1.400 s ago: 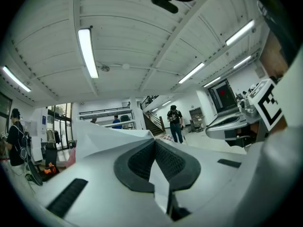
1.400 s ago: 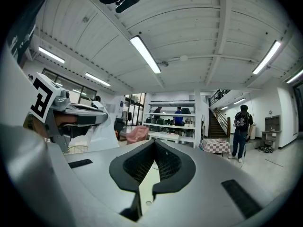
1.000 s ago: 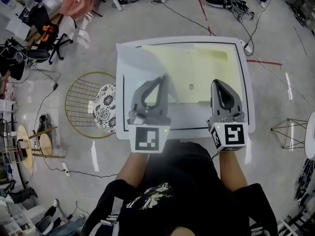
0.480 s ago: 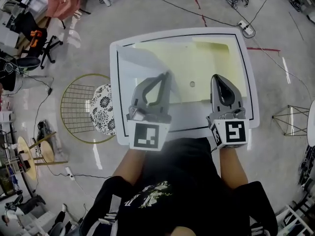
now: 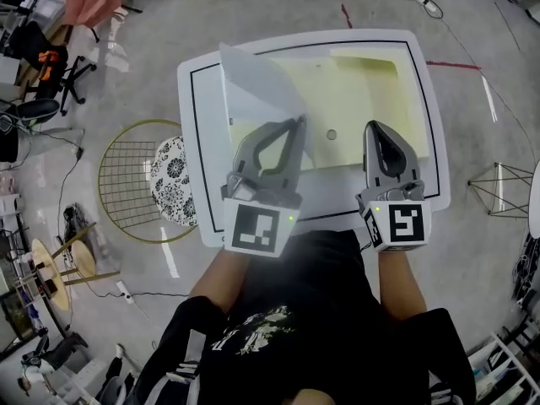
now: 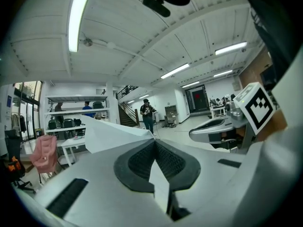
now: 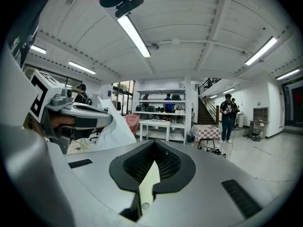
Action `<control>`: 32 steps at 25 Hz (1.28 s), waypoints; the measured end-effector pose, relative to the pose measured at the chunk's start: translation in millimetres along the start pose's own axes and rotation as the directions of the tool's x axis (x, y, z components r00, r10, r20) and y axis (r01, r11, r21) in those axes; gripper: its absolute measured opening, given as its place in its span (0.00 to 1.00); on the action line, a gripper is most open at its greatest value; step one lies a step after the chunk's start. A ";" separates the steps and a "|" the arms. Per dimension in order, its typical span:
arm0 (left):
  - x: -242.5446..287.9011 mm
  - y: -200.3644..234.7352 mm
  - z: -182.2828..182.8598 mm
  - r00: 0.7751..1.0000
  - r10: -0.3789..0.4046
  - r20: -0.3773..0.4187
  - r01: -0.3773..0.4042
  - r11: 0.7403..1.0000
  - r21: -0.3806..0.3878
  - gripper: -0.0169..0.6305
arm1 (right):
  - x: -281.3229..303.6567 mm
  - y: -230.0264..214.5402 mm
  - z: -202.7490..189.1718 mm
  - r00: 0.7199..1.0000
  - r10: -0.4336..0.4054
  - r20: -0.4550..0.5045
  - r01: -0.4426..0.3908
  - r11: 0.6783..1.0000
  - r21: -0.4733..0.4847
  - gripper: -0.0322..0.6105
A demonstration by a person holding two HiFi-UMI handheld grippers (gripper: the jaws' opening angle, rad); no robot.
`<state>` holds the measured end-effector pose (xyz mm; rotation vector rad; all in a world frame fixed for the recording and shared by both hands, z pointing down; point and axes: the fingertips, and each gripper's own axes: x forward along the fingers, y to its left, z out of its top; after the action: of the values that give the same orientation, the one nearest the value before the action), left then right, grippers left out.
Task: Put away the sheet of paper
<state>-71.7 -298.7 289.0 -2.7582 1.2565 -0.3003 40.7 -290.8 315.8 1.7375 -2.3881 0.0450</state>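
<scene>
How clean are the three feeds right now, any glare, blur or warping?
Head view: sharp, but the fisheye bows the table edges and lamp glare streaks the floor. Left gripper view: heavy barrel warp, black corners, ceiling tube blown out, sheet of paper slightly soft. Right gripper view: same warp and dark corners; background clear.

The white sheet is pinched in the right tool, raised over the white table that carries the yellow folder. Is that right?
No. The white sheet is pinched in the left tool, not the right tool, which is shut on the yellow folder. The left gripper view shows the sheet between its shut jaws. It is raised over the white table, as stated.
</scene>
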 end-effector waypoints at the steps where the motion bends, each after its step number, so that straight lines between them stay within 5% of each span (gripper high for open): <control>1: 1.7 -0.8 -2.1 1.000 -0.008 -0.007 0.008 1.000 -0.002 0.03 | 1.2 0.6 -0.8 1.000 0.001 -0.007 -0.001 1.000 0.001 0.05; 9: 18.8 -16.6 -8.9 0.996 -0.075 -0.055 0.073 0.997 -0.024 0.03 | 0.0 -14.4 -10.9 0.999 -0.011 -0.036 0.011 1.000 0.019 0.05; 20: 26.0 -19.3 -28.2 0.973 -0.165 -0.164 0.115 0.954 -0.278 0.03 | 16.4 -33.2 -29.0 0.998 0.032 -0.045 -0.029 0.997 0.065 0.05; 25: 9.4 19.2 -80.3 0.926 -0.126 -0.355 0.042 0.971 -0.237 0.03 | 24.5 -30.1 -36.1 0.996 0.076 -0.052 -0.072 0.994 0.088 0.05; 32: -8.8 54.7 -140.8 0.809 0.005 -0.588 -0.041 0.998 -0.049 0.03 | 37.1 -31.2 -49.8 0.989 0.117 -0.089 -0.108 0.989 0.101 0.05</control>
<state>-148.3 -328.7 416.1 -2.7881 1.4192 -1.2158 65.8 -328.7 368.3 1.5984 -2.4493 0.2555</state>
